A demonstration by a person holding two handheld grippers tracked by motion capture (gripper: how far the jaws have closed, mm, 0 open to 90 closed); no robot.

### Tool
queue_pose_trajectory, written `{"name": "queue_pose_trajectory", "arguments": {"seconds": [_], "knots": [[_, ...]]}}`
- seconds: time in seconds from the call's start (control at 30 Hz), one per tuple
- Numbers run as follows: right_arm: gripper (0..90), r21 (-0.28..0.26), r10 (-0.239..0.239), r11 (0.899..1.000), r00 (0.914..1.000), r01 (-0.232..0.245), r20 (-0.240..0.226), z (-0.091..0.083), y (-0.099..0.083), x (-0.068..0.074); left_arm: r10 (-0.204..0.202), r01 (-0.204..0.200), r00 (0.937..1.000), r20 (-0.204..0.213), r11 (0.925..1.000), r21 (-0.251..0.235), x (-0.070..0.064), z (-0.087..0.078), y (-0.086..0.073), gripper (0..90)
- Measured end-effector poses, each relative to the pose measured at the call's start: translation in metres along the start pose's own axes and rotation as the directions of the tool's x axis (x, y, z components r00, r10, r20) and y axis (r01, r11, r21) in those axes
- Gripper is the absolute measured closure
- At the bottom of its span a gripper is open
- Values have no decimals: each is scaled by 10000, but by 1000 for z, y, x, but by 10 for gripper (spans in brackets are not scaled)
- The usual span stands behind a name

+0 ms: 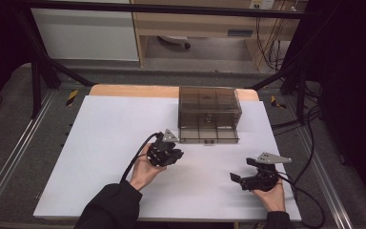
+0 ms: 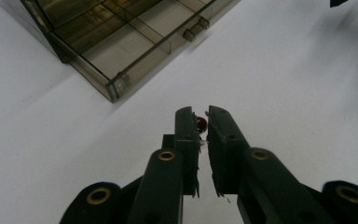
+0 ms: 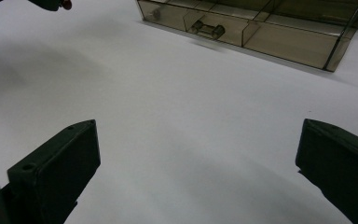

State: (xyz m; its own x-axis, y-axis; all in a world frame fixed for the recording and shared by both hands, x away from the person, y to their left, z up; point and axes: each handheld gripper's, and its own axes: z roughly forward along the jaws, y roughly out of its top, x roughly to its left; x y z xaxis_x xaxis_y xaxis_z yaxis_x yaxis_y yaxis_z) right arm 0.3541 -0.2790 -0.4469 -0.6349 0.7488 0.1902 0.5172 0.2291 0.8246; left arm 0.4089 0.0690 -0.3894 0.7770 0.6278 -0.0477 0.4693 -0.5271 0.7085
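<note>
Black sleeve comes in bottom left, hand [image 1: 145, 172] palm-up under the left gripper [image 2: 201, 122], which points up-right toward the box [image 1: 209, 114]. Its fingers [image 2: 186, 135] are nearly shut, pinching a tiny red bead [image 2: 201, 123] just above the white desk [image 1: 100, 143]. Right gripper [image 1: 242, 180] sits low near the desk's front edge, aimed left, fingers [image 3: 60, 163] spread wide, nothing between them.

**Materials and finishes on the worktop**

Matt white worktop [image 1: 109, 143] with a bare wood edge. Just ahead of the left gripper [image 2: 203, 116], matt black plastic with brass-coloured rivets, a glossy smoke-tinted clear plastic drawer box [image 1: 209, 114]; a shiny red bead [image 2: 201, 123] between its jaws.
</note>
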Motion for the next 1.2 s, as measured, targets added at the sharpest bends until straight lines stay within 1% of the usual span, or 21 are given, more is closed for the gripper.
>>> {"name": "queue_pose_trajectory", "arguments": {"seconds": [0.17, 0.23, 0.53, 0.77, 0.9, 0.97, 1.03, 1.1, 1.2], "knots": [[3, 6, -22, 10000, 10000, 22, -17, 0, 0, 0, -76, 76, 9999, -133, 10000, 12, 5, 4, 10, 820], [3, 13, -14, 10000, 10000, 14, -18, 0, 0, 0, -20, 20, 9998, -213, 10000, 16, 6, 7, 15, 820], [3, 20, -6, 10000, 10000, 6, -22, 0, 0, 0, -81, 80, 9991, -412, 10000, -31, 12, 15, 30, 821], [3, -1, -8, 10000, 10000, 8, -25, 0, 0, 0, -253, 252, 9982, -545, 9997, -39, 20, 22, 35, 821], [3, 8, -35, 10000, 10000, 35, -22, 0, 0, 0, -229, 231, 9975, -676, 9997, 23, 23, 28, 37, 821], [3, 2, -20, 10000, 10000, 20, -17, 0, 0, 0, -375, 371, 9969, -687, 9993, -72, 26, 31, 39, 821], [3, -4, 8, 10000, 10000, -8, -27, 0, 0, 0, -440, 436, 9965, -713, 9990, -63, 28, 33, 40, 820], [3, 9, -34, 10000, 10000, 34, -26, 0, 0, 0, -398, 394, 9961, -790, 9992, -64, 28, 37, 42, 821], [3, 10, -36, 10000, 10000, 36, -20, 0, 0, 0, -434, 434, 9956, -827, 9991, -12, 31, 41, 44, 820]]}}
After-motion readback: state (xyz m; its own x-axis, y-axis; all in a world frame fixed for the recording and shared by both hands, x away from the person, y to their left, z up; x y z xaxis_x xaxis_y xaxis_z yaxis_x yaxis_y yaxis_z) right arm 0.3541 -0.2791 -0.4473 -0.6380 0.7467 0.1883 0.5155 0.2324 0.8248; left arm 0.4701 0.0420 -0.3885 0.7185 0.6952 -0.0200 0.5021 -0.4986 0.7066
